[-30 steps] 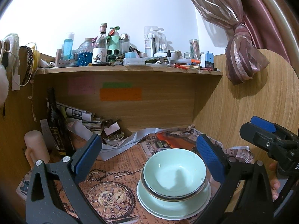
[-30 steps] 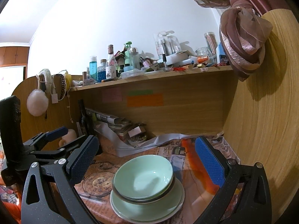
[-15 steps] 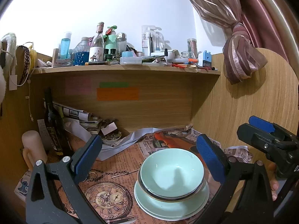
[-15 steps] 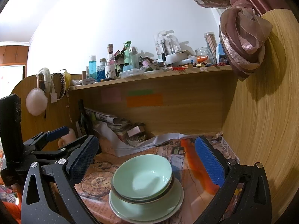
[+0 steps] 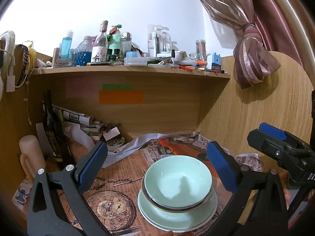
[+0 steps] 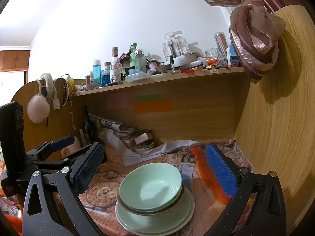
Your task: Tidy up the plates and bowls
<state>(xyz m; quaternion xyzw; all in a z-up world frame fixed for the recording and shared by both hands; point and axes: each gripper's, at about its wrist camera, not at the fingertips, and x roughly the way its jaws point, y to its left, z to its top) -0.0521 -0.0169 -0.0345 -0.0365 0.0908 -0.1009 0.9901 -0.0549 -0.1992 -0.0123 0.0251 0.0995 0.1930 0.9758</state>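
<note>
A pale green bowl [image 5: 178, 179] sits nested in a second bowl on stacked pale green plates [image 5: 177, 218] on the newspaper-covered desk. The same stack shows in the right wrist view, bowl [image 6: 150, 183] over plates [image 6: 155, 220]. My left gripper [image 5: 157, 167] is open and empty, hovering above and in front of the stack. My right gripper [image 6: 155, 167] is open and empty too, also held back from the stack. The right gripper shows at the right edge of the left wrist view [image 5: 275, 143].
A dark bottle [image 5: 53, 129], a cream cup [image 5: 32, 157] and a pile of newspapers [image 5: 78, 118] stand at the back left under a shelf [image 5: 128, 71] crowded with bottles. A small dish of trinkets [image 5: 115, 144] sits behind. A wooden side panel [image 5: 265, 108] bounds the right.
Both grippers have drawn slightly back and up from the stack; the view shifts a little. The bowls and plates have not moved.
</note>
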